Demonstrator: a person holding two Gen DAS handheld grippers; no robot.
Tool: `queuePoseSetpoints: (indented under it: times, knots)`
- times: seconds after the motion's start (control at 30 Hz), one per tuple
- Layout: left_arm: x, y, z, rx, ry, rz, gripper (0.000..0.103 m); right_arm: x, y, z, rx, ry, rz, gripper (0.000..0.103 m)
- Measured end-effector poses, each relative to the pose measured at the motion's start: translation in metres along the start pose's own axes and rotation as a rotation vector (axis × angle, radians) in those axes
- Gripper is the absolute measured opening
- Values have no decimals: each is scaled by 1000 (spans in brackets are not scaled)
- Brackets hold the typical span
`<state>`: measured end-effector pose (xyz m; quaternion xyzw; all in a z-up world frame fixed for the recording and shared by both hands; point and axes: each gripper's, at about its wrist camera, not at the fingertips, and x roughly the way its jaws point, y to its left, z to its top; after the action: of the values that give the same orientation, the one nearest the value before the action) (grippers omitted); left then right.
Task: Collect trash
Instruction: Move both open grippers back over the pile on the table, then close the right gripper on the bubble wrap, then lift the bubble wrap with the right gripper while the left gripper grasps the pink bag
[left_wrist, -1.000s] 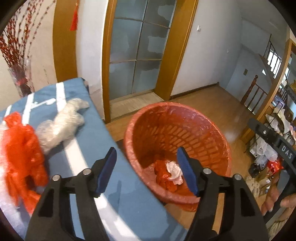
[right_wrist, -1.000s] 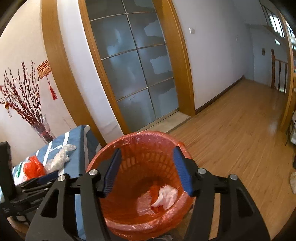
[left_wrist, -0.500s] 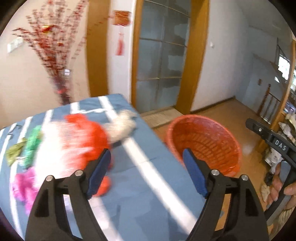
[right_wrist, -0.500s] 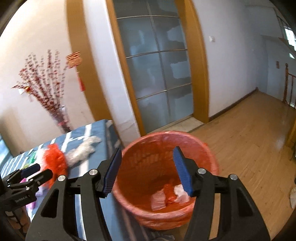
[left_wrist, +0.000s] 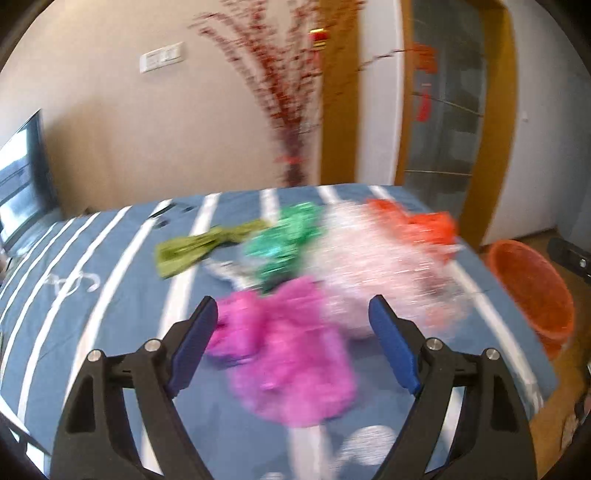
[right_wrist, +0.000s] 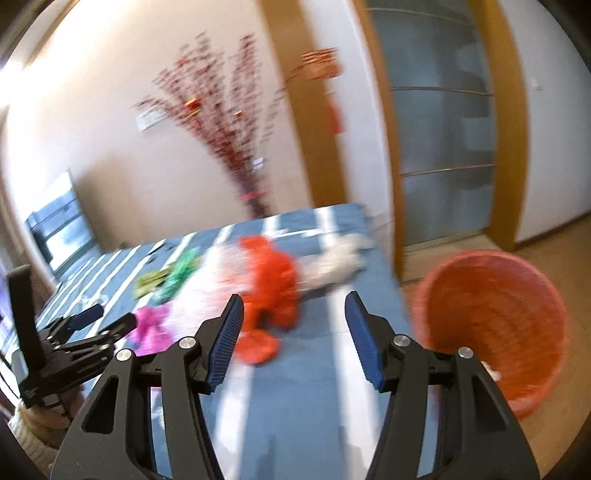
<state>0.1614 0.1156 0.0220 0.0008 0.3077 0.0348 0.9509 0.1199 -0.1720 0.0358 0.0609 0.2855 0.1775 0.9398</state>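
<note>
Blue cloth with white stripes is covering the worktop (left_wrist: 110, 280), which is standing against a cream wall beside a wooden-framed glass door (right_wrist: 447, 140). Both views are blurring with motion, so fine detail is hard to make out.

Crumpled trash is lying in a loose cluster on the cloth. Nearest the left tool (left_wrist: 293, 345) is a pink wrapper (left_wrist: 288, 354), sitting between its blue-padded fingers (left_wrist: 194, 345), though whether they are touching it cannot be told. Just behind it is a green wrapper (left_wrist: 284, 243), with an olive wrapper (left_wrist: 195, 249) lying to its left. A large pale, clear plastic bag (left_wrist: 369, 266) is spreading to the right of the pink one, and a red bag (left_wrist: 417, 229) is lying at its far side. The left tool's jaws are standing wide apart, holding nothing.

From the right wrist view, the right tool (right_wrist: 293, 343) is also spread wide and holding nothing, hovering over the cloth just in front of the red bag. A whitish plastic wad (right_wrist: 340, 262) is lying beyond that, near the worktop's far corner.

An orange basket (right_wrist: 495, 325) is standing on the wooden floor (right_wrist: 554, 243), just off the worktop's right edge. A vase of red-berried branches (left_wrist: 291, 110) is standing behind the worktop.
</note>
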Motion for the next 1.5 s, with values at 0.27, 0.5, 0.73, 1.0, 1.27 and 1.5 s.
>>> queuePoseSetpoints:
  times: [0.27, 0.5, 0.73, 1.0, 1.27, 1.5]
  knots:
    - [13, 63, -16, -97, 43, 61, 82, 56, 55, 2, -89, 87, 53, 55]
    - [23, 84, -24, -137, 63, 61, 82, 91, 80, -3, -158, 142, 5, 56]
    - [28, 93, -29, -160, 73, 53, 82, 114, 82, -23, -209, 246, -20, 25]
    - [35, 96, -32, -176, 88, 44, 82, 87, 80, -19, -231, 173, -18, 7]
    - [38, 88, -31, -169, 93, 30, 82, 57, 62, 2, -179, 79, -40, 6]
    - [39, 75, -26, -149, 92, 18, 82, 34, 38, 15, -127, 21, -63, 6]
